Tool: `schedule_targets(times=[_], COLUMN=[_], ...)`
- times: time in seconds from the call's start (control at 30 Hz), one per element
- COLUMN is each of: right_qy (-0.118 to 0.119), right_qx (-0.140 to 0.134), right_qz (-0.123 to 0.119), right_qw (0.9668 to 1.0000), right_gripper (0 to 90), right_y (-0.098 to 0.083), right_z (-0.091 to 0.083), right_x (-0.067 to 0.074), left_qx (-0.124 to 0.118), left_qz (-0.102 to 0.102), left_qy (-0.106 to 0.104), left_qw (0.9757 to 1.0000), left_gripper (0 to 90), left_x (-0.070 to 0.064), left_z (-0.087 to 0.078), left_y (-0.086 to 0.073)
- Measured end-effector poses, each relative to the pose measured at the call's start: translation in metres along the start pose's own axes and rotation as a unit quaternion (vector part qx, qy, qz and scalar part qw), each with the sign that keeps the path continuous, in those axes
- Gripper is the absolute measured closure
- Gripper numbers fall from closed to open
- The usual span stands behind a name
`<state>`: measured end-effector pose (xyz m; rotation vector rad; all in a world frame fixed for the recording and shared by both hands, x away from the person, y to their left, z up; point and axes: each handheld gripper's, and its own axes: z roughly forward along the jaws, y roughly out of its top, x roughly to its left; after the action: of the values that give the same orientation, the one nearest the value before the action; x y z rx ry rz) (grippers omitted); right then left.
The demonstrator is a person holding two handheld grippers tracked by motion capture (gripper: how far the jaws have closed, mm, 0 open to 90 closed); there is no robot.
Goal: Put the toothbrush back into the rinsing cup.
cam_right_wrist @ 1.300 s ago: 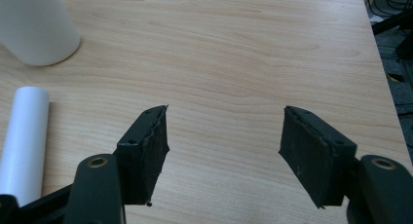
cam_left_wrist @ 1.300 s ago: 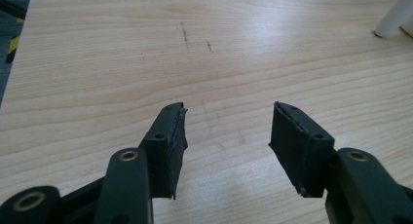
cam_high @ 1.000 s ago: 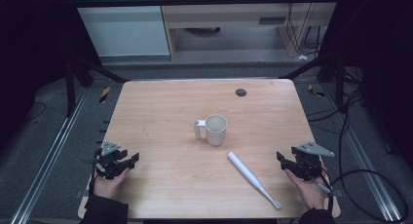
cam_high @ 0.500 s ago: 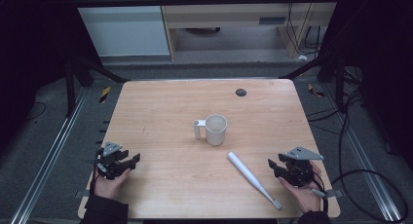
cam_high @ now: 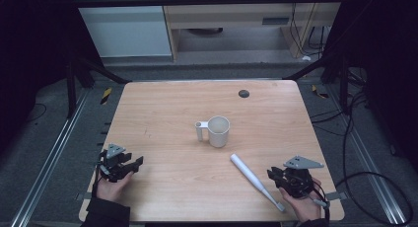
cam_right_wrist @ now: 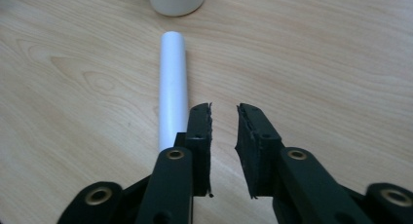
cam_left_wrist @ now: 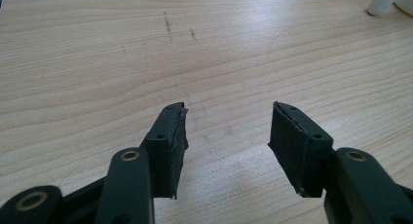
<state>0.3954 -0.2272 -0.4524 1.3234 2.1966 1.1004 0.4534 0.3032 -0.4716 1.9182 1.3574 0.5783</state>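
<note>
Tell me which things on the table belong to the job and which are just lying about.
In the job:
- white stick, next to the right gripper, whose fingers have just been closing with nothing between them
- white mug, just beyond the stick's far end

Lying about:
- dark round spot near the table's far edge
- left gripper, open over bare wood

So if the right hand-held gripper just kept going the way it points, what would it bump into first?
Probably nothing soon. The right hand-held gripper has bare table ahead; the white stick lies just left of its jaws, and the mug sits left too, though depth is unclear.
</note>
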Motion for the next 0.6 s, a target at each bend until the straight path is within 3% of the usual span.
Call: schedule_targets(times=[0.13, 0.37, 0.6], right_qy=[0.0, 0.023, 0.043], right_qx=[0.008, 0.03, 0.058], right_qz=[-0.004, -0.006, -0.009], right_qw=[1.0, 0.9993, 0.9973], right_gripper=[80.7, 88.8, 90.0], right_y=[-0.003, -0.01, -0.016], right_z=[-0.001, 0.0, 0.002], right_x=[0.005, 0.015, 0.022], left_qx=[0.001, 0.002, 0.003], left_qz=[0.0, 0.002, 0.008], left_qy=[0.0, -0.001, 0.003], left_qw=[1.0, 1.0, 1.0], left_gripper=[46.8, 46.8, 46.8], left_x=[0.0, -0.001, -0.002], left_z=[0.0, 0.001, 0.001], left_y=[0.0, 0.0, 0.0])
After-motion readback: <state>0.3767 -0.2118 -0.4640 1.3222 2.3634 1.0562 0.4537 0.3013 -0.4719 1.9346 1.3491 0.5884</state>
